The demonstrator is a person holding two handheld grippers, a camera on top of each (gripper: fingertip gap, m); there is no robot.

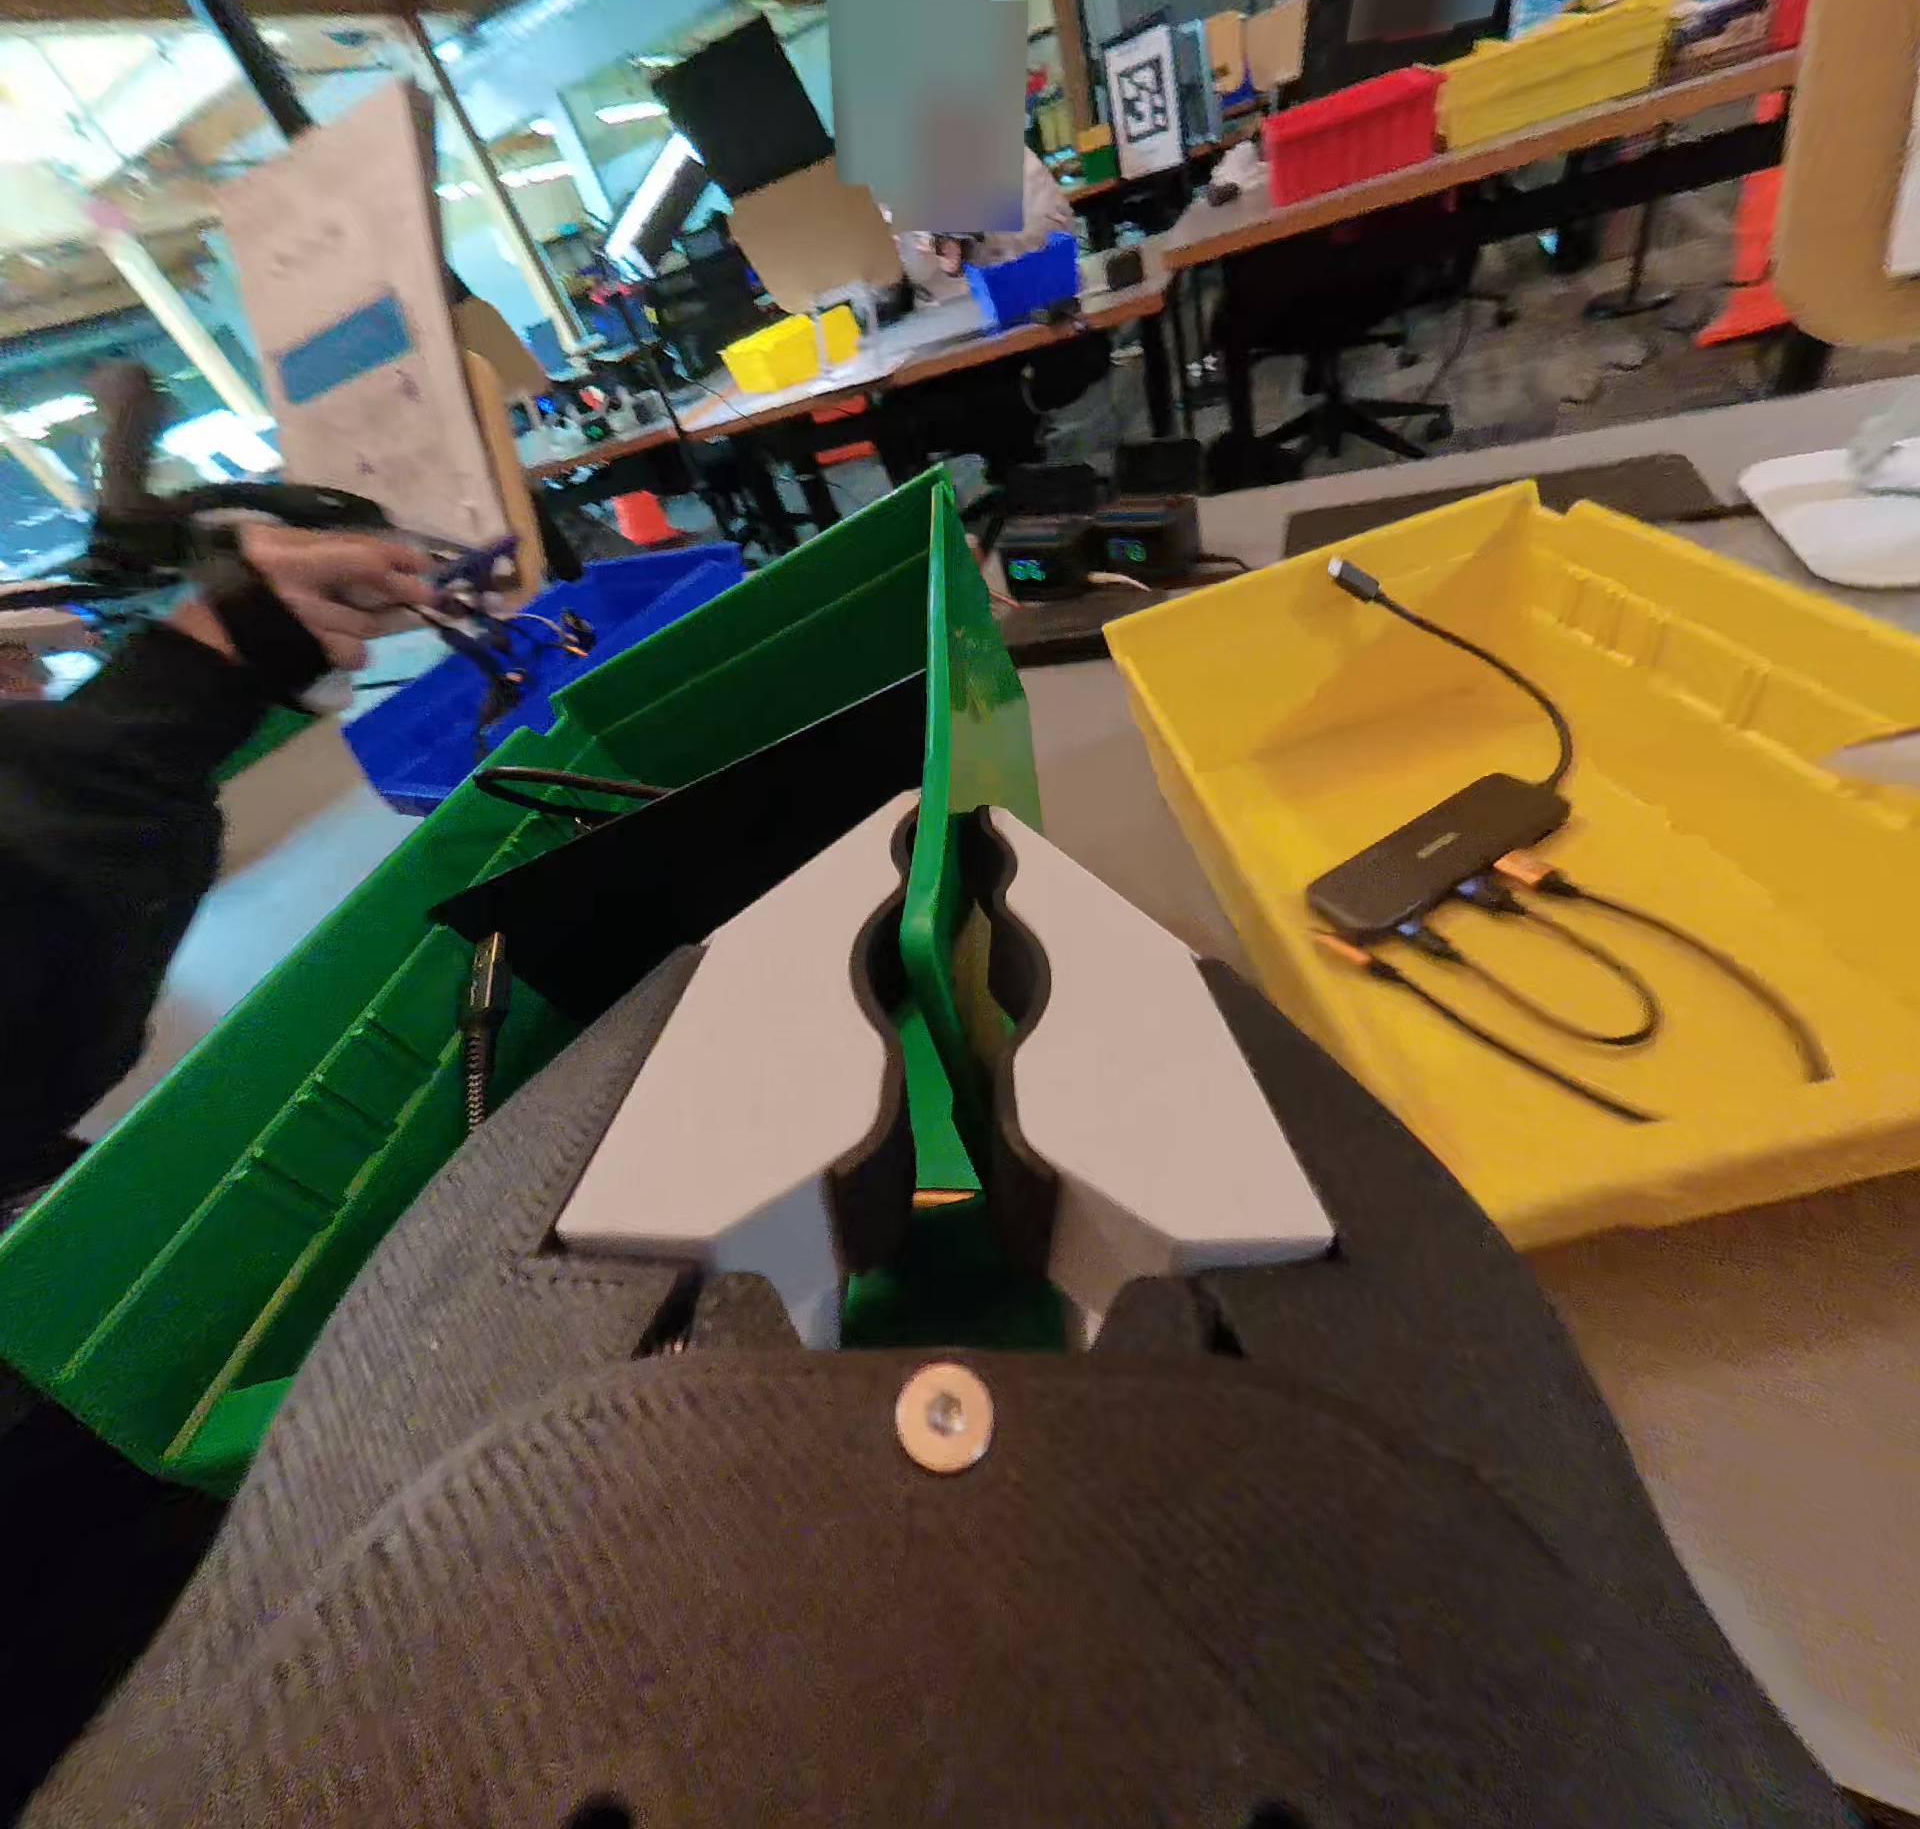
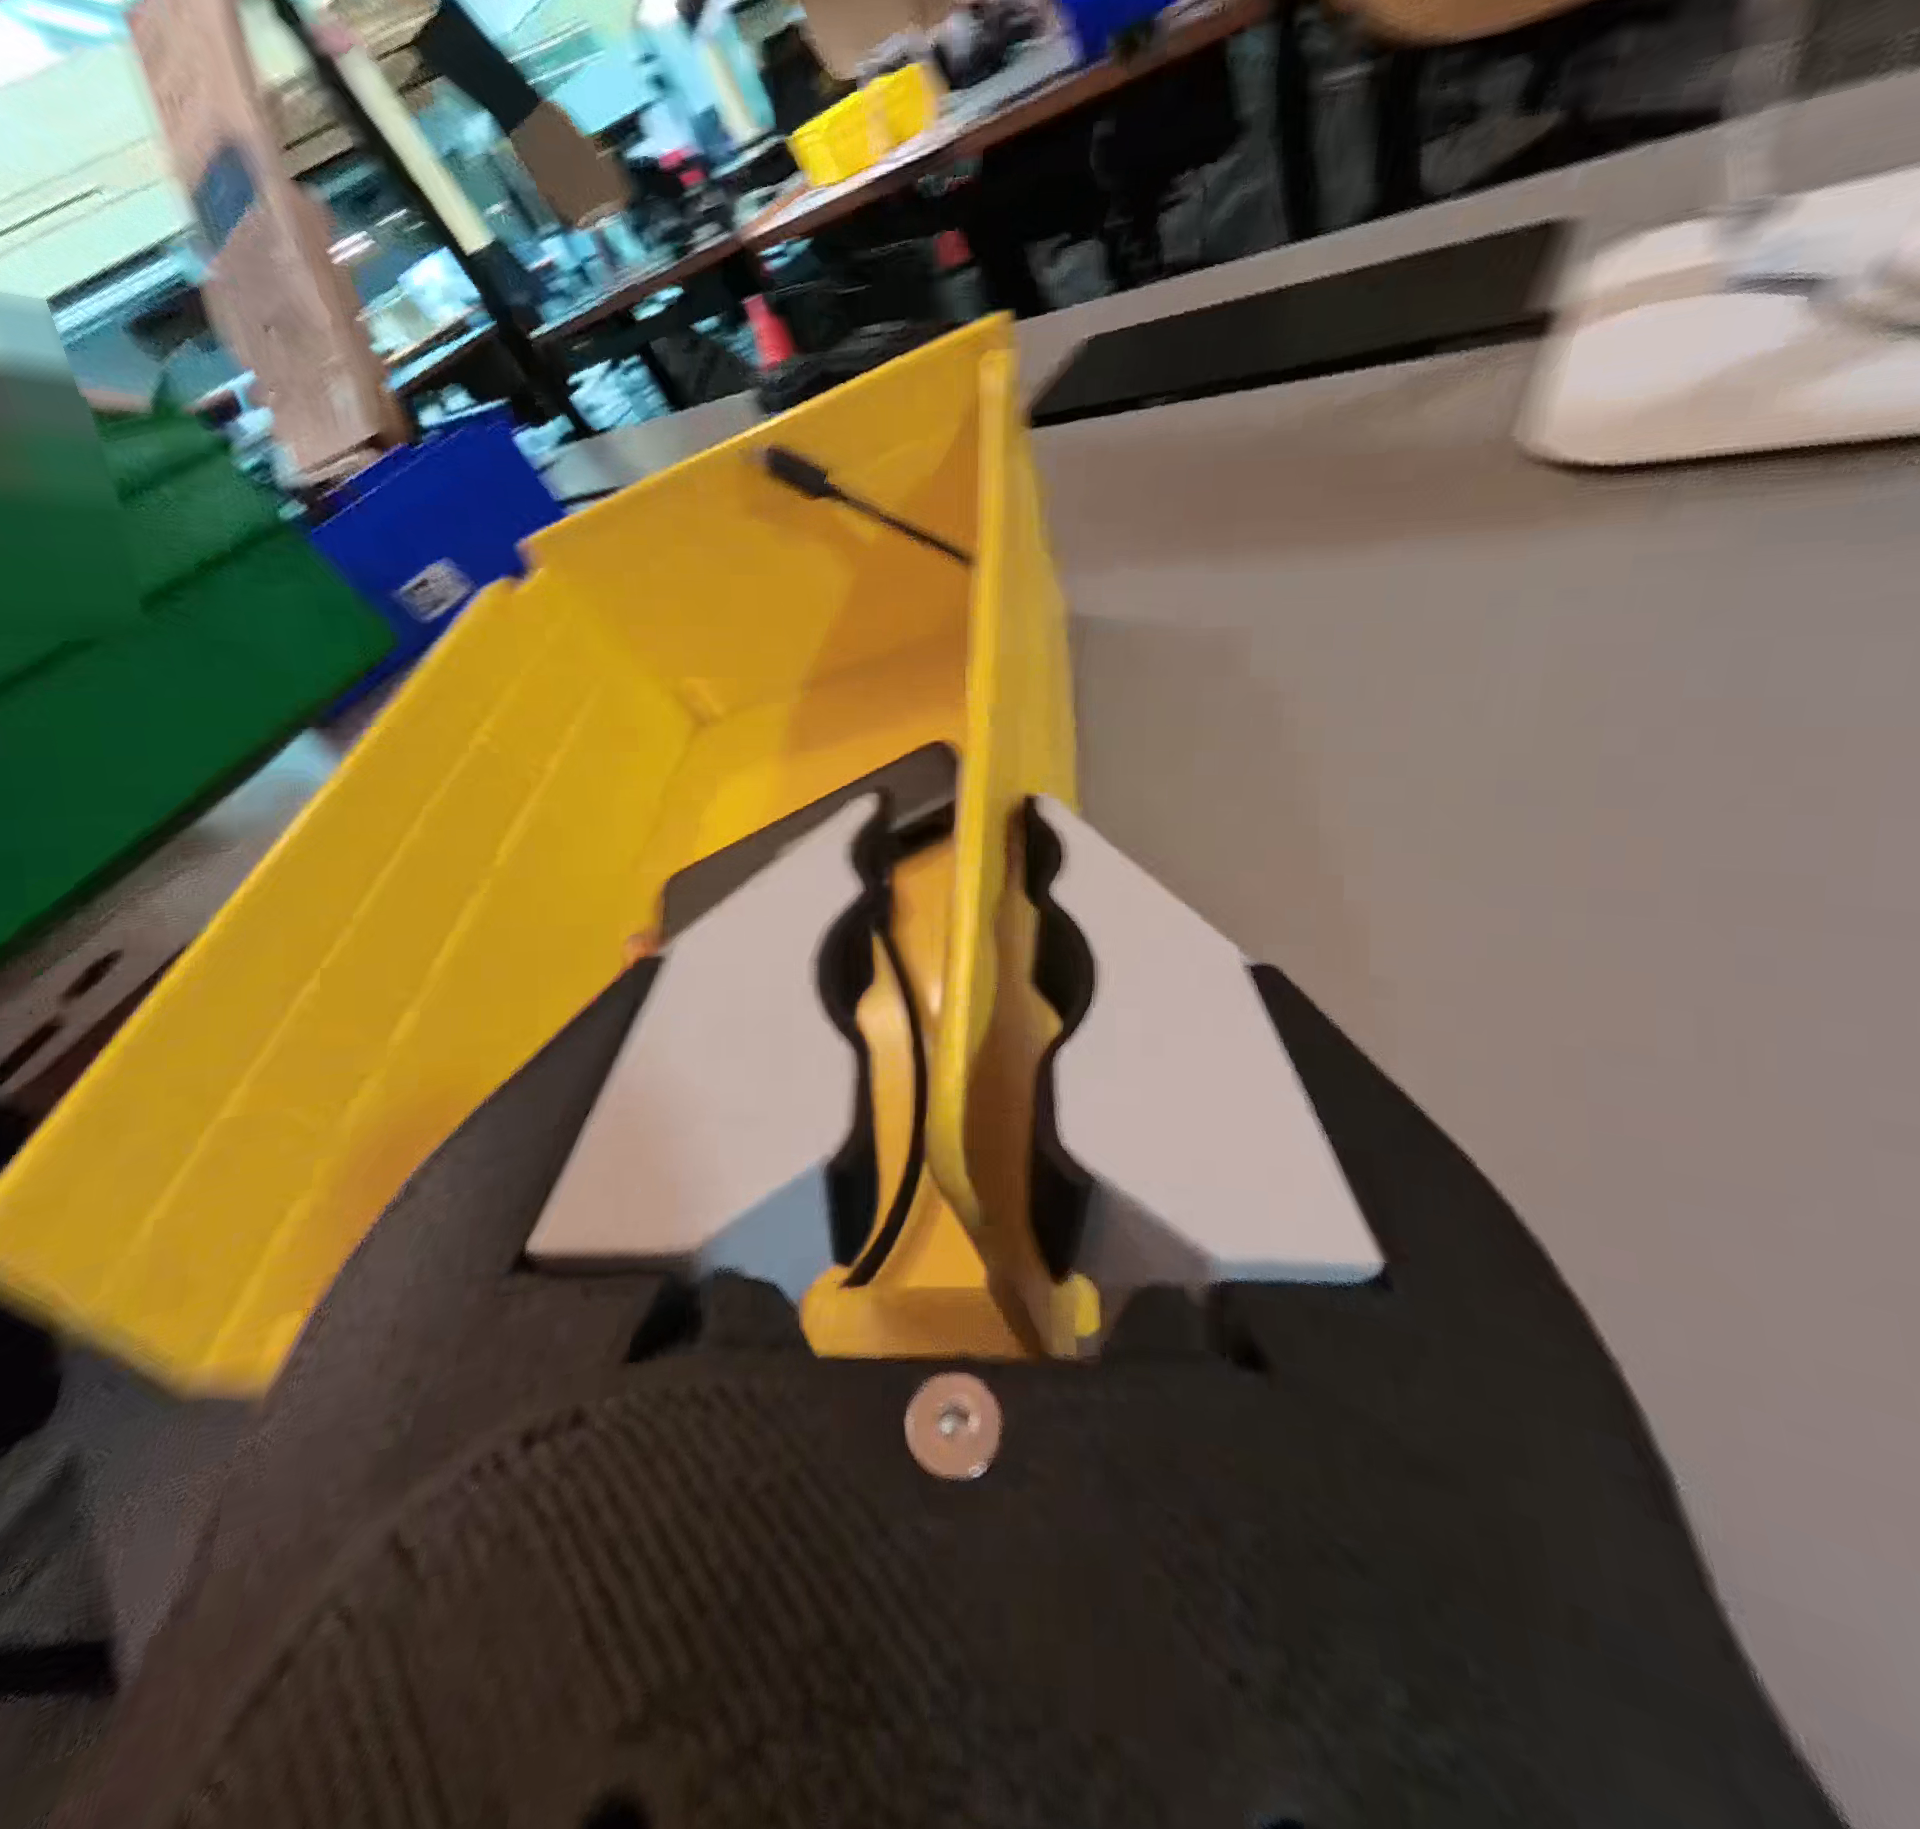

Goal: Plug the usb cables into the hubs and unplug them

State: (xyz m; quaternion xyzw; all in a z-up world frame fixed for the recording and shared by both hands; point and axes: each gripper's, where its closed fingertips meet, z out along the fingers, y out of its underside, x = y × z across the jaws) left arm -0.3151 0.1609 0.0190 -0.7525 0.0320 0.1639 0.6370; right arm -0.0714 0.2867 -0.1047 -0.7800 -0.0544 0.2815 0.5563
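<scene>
Two ribbed tongs (image 1: pixel 951 834) (image 2: pixel 997 803), smooth plastic bin walls (image 1: pixel 961 699) (image 2: pixel 1003 636)

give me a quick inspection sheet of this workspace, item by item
surface: grey table, with a black mat at the back
job's things: black usb hub in the yellow bin; green bin with a black divider
clutter: blue bin, white object, two small display devices
grippers: left gripper jaws shut on the green bin's wall; right gripper jaws shut on the yellow bin's wall
cables: several cables plugged into the hub, its own lead loose; a usb cable in the green bin
surroundings: workshop benches with coloured bins; another person's hand
</scene>
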